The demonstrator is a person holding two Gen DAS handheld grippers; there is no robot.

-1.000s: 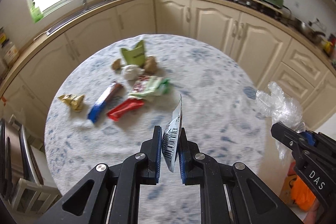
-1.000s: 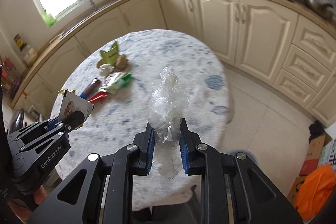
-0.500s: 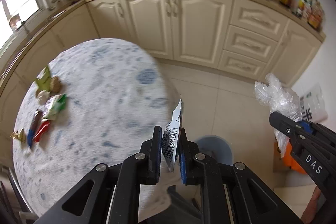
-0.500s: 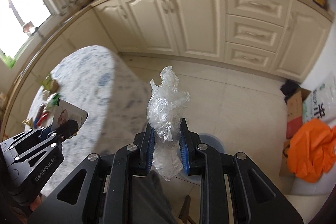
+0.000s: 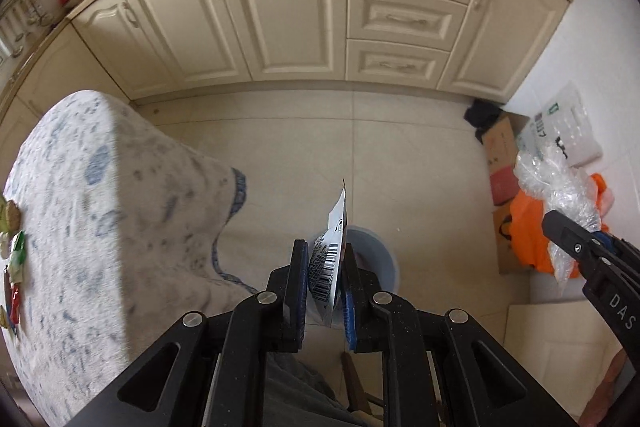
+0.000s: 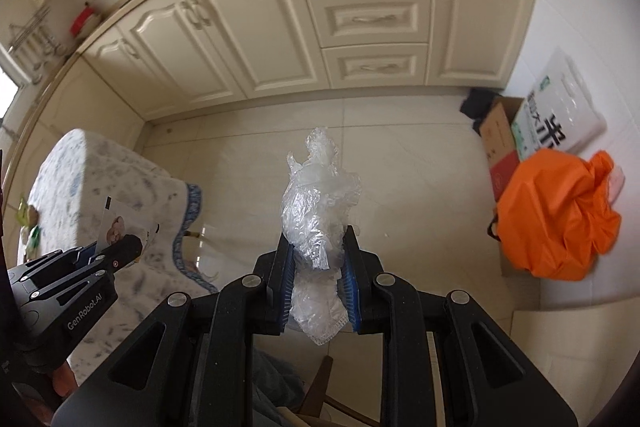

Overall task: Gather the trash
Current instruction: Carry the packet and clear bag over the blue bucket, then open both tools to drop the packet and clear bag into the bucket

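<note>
While both grippers point steeply down over the pale tiled floor [image 5: 420, 163], each carries a piece of trash. The left gripper [image 5: 325, 287] has its jaws clamped on a flat white wrapper [image 5: 331, 259] with a barcode printed on it; the wrapper stands on edge between the blue pads and sticks up past them. Directly behind it in the left wrist view, on the floor, sits a round blue-grey bin [image 5: 380, 255], partly hidden by the jaws and the wrapper. The right gripper [image 6: 318, 279] has its jaws pressed on a crumpled wad of clear plastic film [image 6: 316, 203], which bulges above the pads and hangs a little below them. In the left wrist view the right gripper shows at the right edge, with the film poking out of it. In the right wrist view the left gripper shows at the lower left, with the wrapper's picture side visible. The counter [image 5: 92, 211], draped in a white cloth with blue flecks, lies to the left, with more wrappers [image 5: 14, 267] at its far left edge. An orange bag [image 6: 560, 219] and a cardboard box [image 6: 498, 135] rest on the floor by the right wall, near the cream cabinets [image 6: 320, 19].
</note>
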